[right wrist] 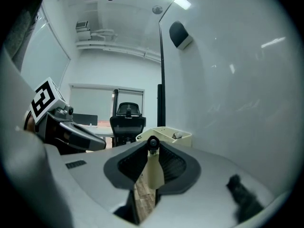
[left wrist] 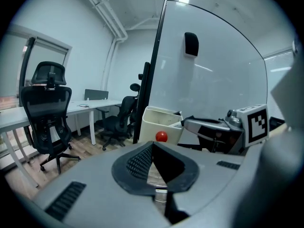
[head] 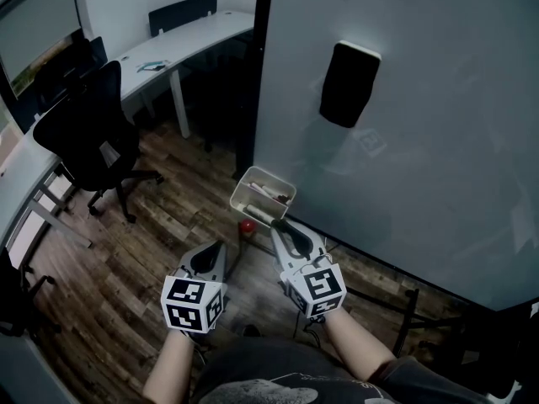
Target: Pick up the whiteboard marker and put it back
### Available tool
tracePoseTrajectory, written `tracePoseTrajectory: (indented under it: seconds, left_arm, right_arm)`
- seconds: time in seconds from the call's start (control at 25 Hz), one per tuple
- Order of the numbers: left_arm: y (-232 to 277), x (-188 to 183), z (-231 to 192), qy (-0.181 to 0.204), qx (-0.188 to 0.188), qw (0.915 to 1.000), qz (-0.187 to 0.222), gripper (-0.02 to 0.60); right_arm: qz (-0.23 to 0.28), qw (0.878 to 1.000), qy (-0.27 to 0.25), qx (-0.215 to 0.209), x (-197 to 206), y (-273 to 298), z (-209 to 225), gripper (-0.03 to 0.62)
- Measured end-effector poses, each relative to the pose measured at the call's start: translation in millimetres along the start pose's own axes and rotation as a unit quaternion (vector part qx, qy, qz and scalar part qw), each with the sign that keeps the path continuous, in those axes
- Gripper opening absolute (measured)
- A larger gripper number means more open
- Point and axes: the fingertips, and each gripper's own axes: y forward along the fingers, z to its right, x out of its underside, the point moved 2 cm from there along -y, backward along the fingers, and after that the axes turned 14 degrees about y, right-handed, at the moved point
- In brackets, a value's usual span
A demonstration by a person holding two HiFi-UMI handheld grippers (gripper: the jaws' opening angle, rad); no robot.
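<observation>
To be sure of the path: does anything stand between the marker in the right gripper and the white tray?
Nothing visible does. The right gripper holds the marker just before the tray, with only open air between; the left gripper is off to the side.

The right claw (head: 280, 225) reaches just beside the white tray (head: 263, 172) at the whiteboard (head: 421, 141), left claw (head: 216, 249) alongside

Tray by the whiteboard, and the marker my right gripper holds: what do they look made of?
Tray: looks like moulded plastic, off-white and matte, with thin walls and rounded corners. Whiteboard marker in the right gripper: smooth cream barrel, black end, probably plastic; the dim light leaves its gloss unclear.
</observation>
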Motion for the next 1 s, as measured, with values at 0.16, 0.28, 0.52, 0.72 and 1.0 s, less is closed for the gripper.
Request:
tracePoseTrajectory:
  seconds: [0.16, 0.28, 0.52, 0.72, 1.0]
  left_arm:
    - [2.9, 0.7, 0.7, -0.004, -0.007, 1.0, 0.0, 0.014]
    - [3.0, -2.7, 8.0, -0.008, -0.013, 0.9999, 0.003, 0.014]
    - [-6.6, -8.0, 36.8, -0.006, -0.031, 0.9995, 0.004, 0.014]
    - [-19.5, -13.7, 67.0, -0.006, -0.049, 0.9988, 0.009, 0.014]
    - [-34.8, -19.0, 133.6, -0.004, -0.062, 0.998, 0.01, 0.014]
  right_arm:
    - [0.014, 1.0, -0.002, -0.012, -7.4, -4.9, -3.9, 0.081]
    - [0.026, 0.999, -0.001, -0.025, -16.4, -16.6, -5.8, 0.081]
    - [0.069, 0.997, 0.01, -0.046, -44.0, -51.5, 2.3, 0.081]
    - [0.091, 0.993, 0.017, -0.07, -56.3, -88.7, 5.6, 0.081]
    - [0.073, 0.993, 0.014, -0.091, -42.2, -148.9, 22.5, 0.081]
